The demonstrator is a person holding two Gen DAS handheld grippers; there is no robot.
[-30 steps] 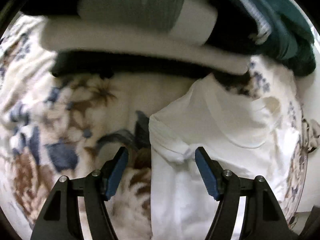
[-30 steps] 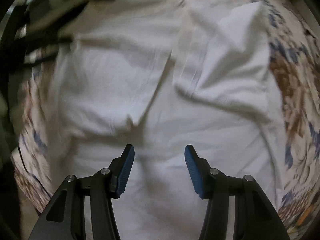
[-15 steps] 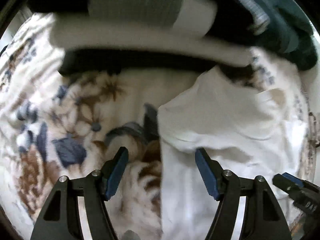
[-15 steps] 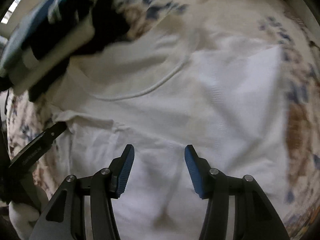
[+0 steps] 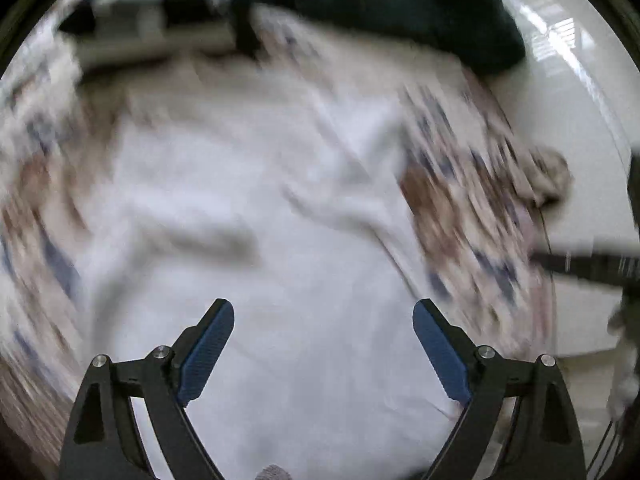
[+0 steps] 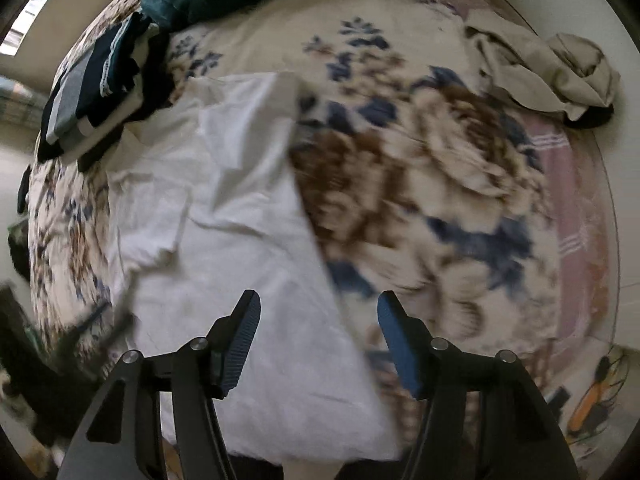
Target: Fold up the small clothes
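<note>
Your left gripper (image 5: 323,316) was spreading its jaws above the white garment (image 5: 248,216), which lay beneath them on the floral blanket (image 6: 420,184), unpinched. Your right gripper (image 6: 319,312) was also opening, empty, the garment's right edge running from 12 toward 6 o'clock between its fingers.

A bed fills most of both views, covered with a cream blanket (image 6: 432,184) that has big brown and dark blue flowers. Under the blanket, at the right edge in the right wrist view, a pink sheet (image 6: 568,200) with thin white stripes shows. Beyond the bed the floor (image 5: 576,128) is pale, glossy tile, and it reflects a bright window with slats (image 5: 560,36). In the right wrist view a strip of daylight (image 6: 36,12) stands at the upper left, next to a plain beige wall (image 6: 68,28). On the floor at the lower right lie an orange object and some thin cables (image 6: 596,396); what they are is not clear
</note>
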